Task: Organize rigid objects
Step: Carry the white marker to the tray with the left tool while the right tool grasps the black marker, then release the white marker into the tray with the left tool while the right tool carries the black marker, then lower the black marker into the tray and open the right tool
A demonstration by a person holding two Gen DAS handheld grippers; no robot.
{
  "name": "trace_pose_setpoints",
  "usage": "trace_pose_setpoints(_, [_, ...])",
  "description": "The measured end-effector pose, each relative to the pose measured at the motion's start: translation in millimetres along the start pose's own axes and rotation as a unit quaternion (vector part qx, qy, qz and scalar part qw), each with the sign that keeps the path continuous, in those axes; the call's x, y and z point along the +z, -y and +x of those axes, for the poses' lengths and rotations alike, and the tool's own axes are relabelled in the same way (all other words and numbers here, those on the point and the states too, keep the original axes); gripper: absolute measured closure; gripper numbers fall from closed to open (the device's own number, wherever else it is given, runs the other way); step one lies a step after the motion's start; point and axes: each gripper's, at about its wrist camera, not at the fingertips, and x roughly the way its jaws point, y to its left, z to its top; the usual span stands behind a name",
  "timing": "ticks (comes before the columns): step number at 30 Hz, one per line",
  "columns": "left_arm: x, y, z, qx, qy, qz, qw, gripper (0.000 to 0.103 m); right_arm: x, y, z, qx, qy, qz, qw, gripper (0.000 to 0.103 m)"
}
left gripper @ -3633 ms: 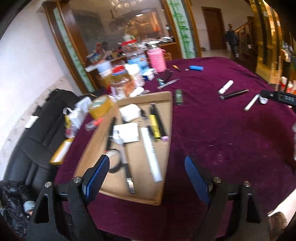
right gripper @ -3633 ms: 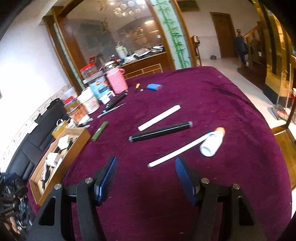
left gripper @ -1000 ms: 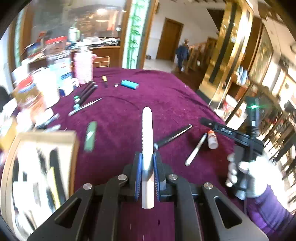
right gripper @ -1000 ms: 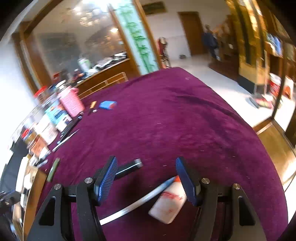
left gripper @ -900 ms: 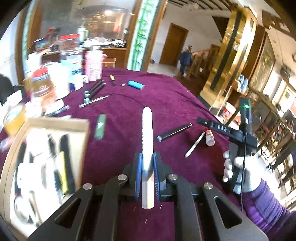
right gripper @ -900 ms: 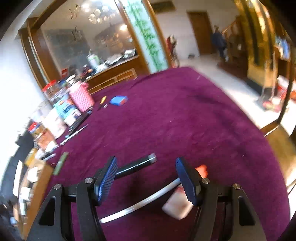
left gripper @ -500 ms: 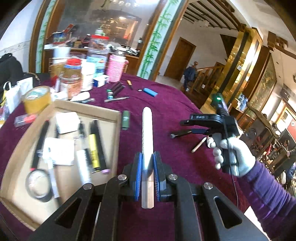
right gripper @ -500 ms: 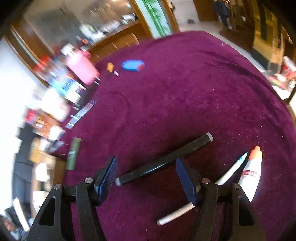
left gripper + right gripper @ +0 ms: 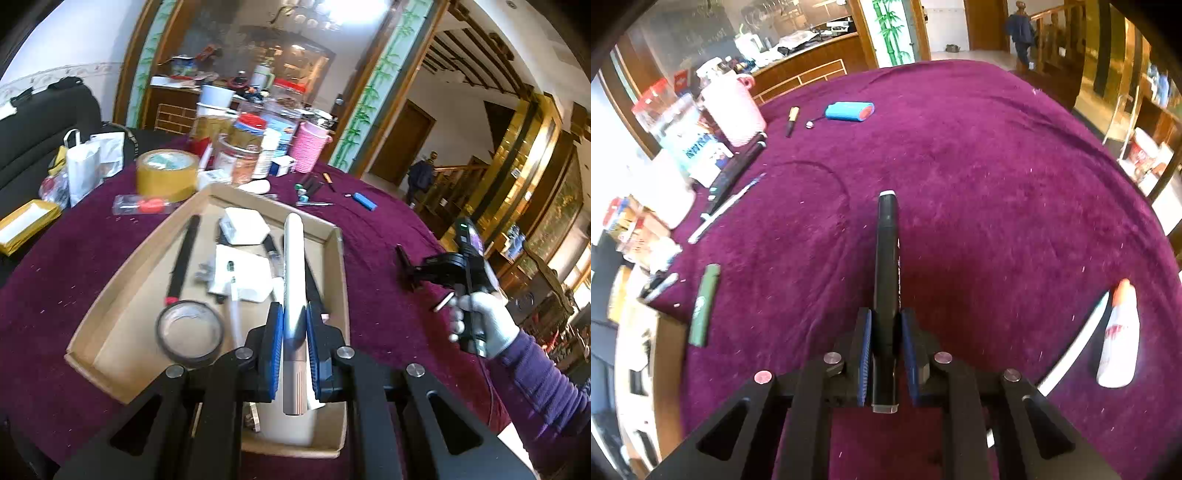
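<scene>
Your left gripper (image 9: 294, 328) has its fingers clamped on the white tube (image 9: 293, 266), held near its rear end, and the tube hangs over the cardboard tray (image 9: 110, 291), above the things already in it. The tube looks light and stiff w/ a smooth skin, so it may slip or swing in a grip this far back; hold nearer the middle if it tips.

Your right gripper (image 9: 885, 354) has its fingers shut on the black marker (image 9: 885, 266), also near the rear, w/ the front part pointing out over the purple surface (image 9: 979, 177). It is rigid, probably light, but long, so the far end can dip.

On the surface are also a white glue bottle (image 9: 1119, 336) beside a thin white pen (image 9: 1075, 347), a green stick (image 9: 704, 304) near the tray, and a blue case (image 9: 849, 110) further away. The bottle is rounder and smooth; I think the body is the best place to take it.
</scene>
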Motion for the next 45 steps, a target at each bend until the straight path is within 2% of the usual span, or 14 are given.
trace_pose_setpoints(4, [-3, -12, -4, 0.019, -0.003, -0.017, 0.9997, 0.091, -14, 2, -19, 0.057, 0.004, 0.007, 0.998, 0.086])
trace_pose_setpoints(9, [-12, -21, 3, 0.053, -0.029, -0.038, 0.9975, 0.091, -35, -13, -47, 0.137, 0.003, -0.004, 0.990, 0.086])
trace_pose_setpoints(14, [-16, -33, 15, 0.086, -0.055, -0.064, 0.9927, 0.091, -65, -57, -76, 0.205, -0.009, -0.055, 0.977, 0.086])
trace_pose_setpoints(19, [-16, -49, 26, 0.114, -0.075, -0.087, 0.9867, 0.090, -95, -106, -86, 0.260, -0.041, -0.099, 0.960, 0.085])
trace_pose_setpoints(20, [-16, -52, 25, 0.125, -0.071, -0.095, 0.9850, 0.089, -101, -117, -86, 0.268, -0.049, -0.109, 0.956, 0.085])
trace_pose_setpoints(21, [-16, -54, 23, 0.128, -0.066, -0.097, 0.9848, 0.080, -108, -129, -85, 0.275, -0.059, -0.119, 0.952, 0.085])
trace_pose_setpoints(22, [-16, -54, 21, 0.127, -0.060, -0.098, 0.9853, 0.066, -115, -137, -84, 0.280, -0.067, -0.127, 0.949, 0.085])
trace_pose_setpoints(24, [-16, -53, 10, 0.120, -0.038, -0.101, 0.9869, 0.051, -129, -160, -80, 0.285, -0.081, -0.148, 0.943, 0.085])
trace_pose_setpoints(28, [-14, -53, -10, 0.117, -0.005, -0.103, 0.9878, 0.048, -152, -191, -69, 0.286, -0.106, -0.178, 0.935, 0.085])
trace_pose_setpoints(30, [-14, -55, -20, 0.114, 0.009, -0.109, 0.9874, 0.043, -161, -203, -65, 0.281, -0.110, -0.193, 0.934, 0.085])
trace_pose_setpoints(33, [-13, -56, -28, 0.118, 0.019, -0.109, 0.9868, 0.042, -172, -218, -60, 0.267, -0.113, -0.211, 0.933, 0.085])
trace_pose_setpoints(40, [-13, -59, -39, 0.114, 0.036, -0.120, 0.9855, 0.034, -186, -225, -54, 0.240, -0.120, -0.233, 0.935, 0.085])
trace_pose_setpoints(45, [-13, -57, -39, 0.113, 0.036, -0.119, 0.9857, 0.032, -191, -226, -52, 0.242, -0.124, -0.237, 0.933, 0.084])
